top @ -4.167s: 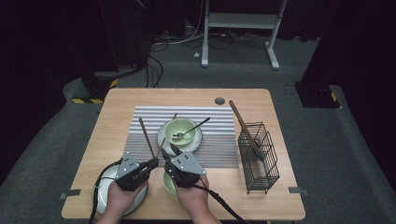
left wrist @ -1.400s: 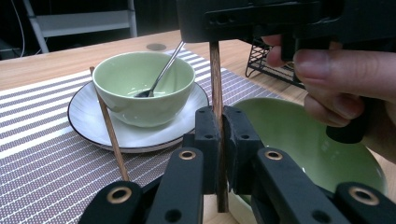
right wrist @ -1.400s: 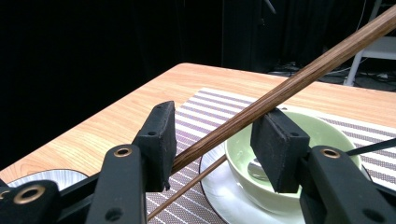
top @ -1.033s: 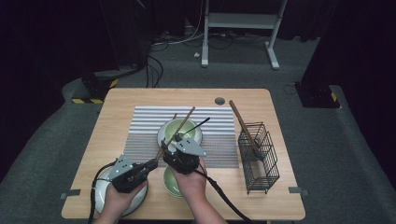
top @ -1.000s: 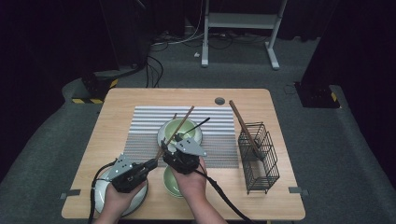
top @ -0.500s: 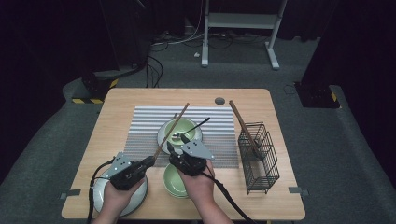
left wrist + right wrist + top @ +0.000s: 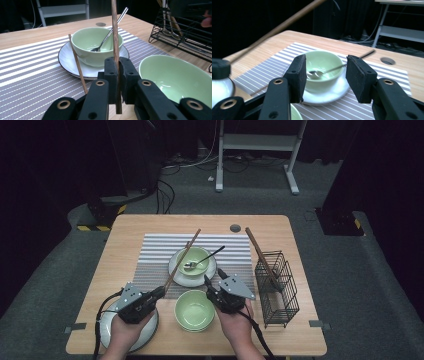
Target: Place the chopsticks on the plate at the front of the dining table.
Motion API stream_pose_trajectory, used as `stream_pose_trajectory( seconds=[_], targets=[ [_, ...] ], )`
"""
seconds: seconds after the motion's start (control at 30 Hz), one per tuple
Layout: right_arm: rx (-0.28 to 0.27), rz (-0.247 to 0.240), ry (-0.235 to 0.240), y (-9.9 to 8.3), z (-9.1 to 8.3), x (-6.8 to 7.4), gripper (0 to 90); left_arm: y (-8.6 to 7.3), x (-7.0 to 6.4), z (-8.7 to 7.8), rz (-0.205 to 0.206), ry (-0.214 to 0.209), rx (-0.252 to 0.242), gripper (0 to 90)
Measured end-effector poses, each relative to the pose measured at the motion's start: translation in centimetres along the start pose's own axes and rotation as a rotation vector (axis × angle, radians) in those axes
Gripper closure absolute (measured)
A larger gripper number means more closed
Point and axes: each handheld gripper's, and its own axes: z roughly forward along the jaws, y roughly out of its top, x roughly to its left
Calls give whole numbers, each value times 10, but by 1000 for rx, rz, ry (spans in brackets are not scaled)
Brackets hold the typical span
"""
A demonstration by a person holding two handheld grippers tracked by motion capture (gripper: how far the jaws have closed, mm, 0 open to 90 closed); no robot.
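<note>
My left gripper [image 7: 160, 292] [image 7: 119, 63] is shut on the lower end of a brown chopstick [image 7: 182, 257] [image 7: 115, 30], which slants up over the saucer. A second chopstick [image 7: 78, 66] lies on the striped mat [image 7: 155, 250] with its far end against the saucer [image 7: 180, 275]. On the saucer stands a green bowl [image 7: 195, 257] [image 7: 322, 61] holding a spoon [image 7: 207, 257] [image 7: 110, 32]. My right gripper [image 7: 212, 279] [image 7: 325, 68] stands open and holds nothing, just right of an empty green bowl [image 7: 194, 310] [image 7: 175, 77].
A black wire basket [image 7: 277, 287] [image 7: 185, 27] with wooden utensils stands at the table's right. A white plate [image 7: 107, 332] lies beneath my left hand at the front left. There is a round hole [image 7: 235, 228] near the table's back edge.
The right gripper, which held the chopstick up over the bowl a second ago, has let go and drawn back to the right. The left gripper has shut on the chopstick's lower end.
</note>
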Motion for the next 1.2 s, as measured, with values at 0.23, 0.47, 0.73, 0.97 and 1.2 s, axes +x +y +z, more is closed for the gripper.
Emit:
stream_pose_trajectory(
  seconds=[0.23,0.47,0.73,0.97,1.2],
  targets=[
    [44,-7,-35,-19,-16,-19,510,2,0,1,-12,22,17,846],
    [88,-4,-52,-39,-20,-27,509,4,1,2,-17,37,32,846],
    [133,-1,-65,-57,-18,-29,495,3,5,4,-28,44,49,846],
    [160,-9,-69,-69,-15,-27,483,3,8,7,-26,45,69,846],
    [189,-14,-79,-79,-10,-27,462,2,12,10,-36,55,78,846]
  ],
)
